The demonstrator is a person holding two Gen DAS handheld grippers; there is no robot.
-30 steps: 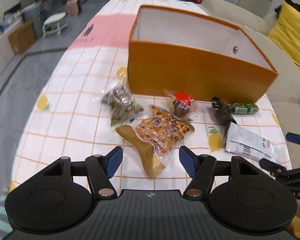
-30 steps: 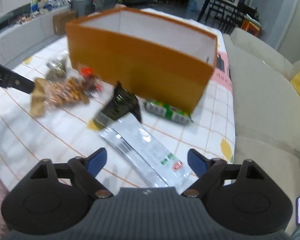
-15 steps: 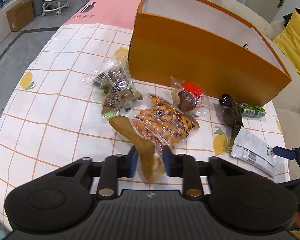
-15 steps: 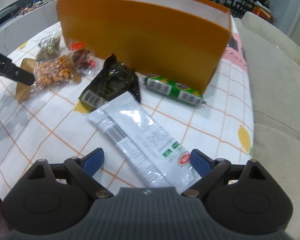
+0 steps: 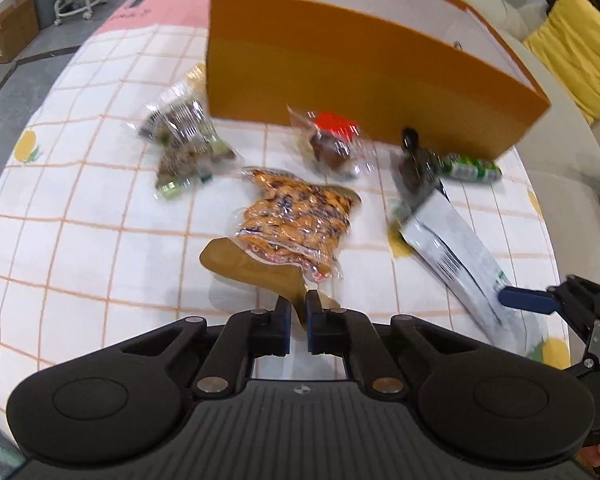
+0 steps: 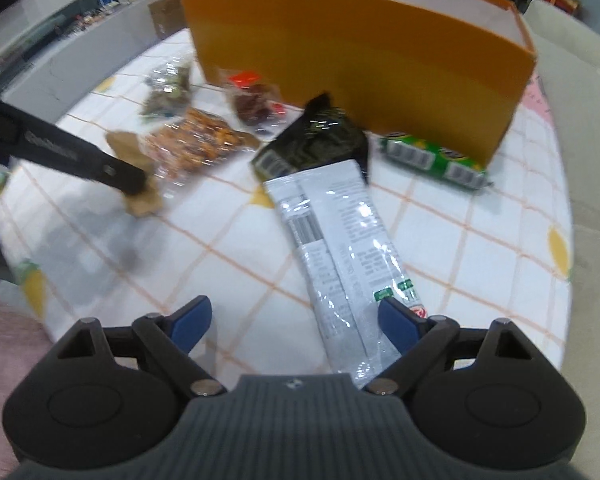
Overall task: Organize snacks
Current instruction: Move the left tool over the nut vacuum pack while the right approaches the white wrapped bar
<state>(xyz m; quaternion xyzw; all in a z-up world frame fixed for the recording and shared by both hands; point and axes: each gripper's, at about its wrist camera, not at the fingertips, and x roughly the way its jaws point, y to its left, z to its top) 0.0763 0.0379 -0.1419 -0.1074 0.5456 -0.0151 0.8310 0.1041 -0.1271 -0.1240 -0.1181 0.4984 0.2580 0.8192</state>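
Note:
My left gripper (image 5: 298, 312) is shut on the near end of a tan-brown flat snack packet (image 5: 252, 268), whose far end lies under an orange peanut pack (image 5: 300, 220). My right gripper (image 6: 296, 320) is open low over the table, its fingers either side of the near end of a long white-grey packet (image 6: 336, 236). An open orange box (image 5: 360, 68) stands behind the snacks. A dark green packet (image 6: 316, 140), a green roll (image 6: 432, 158), a red-labelled clear pack (image 5: 332, 140) and a clear pack of dark sweets (image 5: 184, 140) lie in front of it.
The table (image 5: 80, 208) has a white cloth with orange grid lines and yellow lemons. A beige sofa (image 6: 592, 128) with a yellow cushion (image 5: 576, 48) borders the right edge. A stool and a cardboard box stand on the floor at far left.
My left gripper closed from wide open onto the tan packet's end. My right gripper dropped lower and closer over the white-grey packet, staying open.

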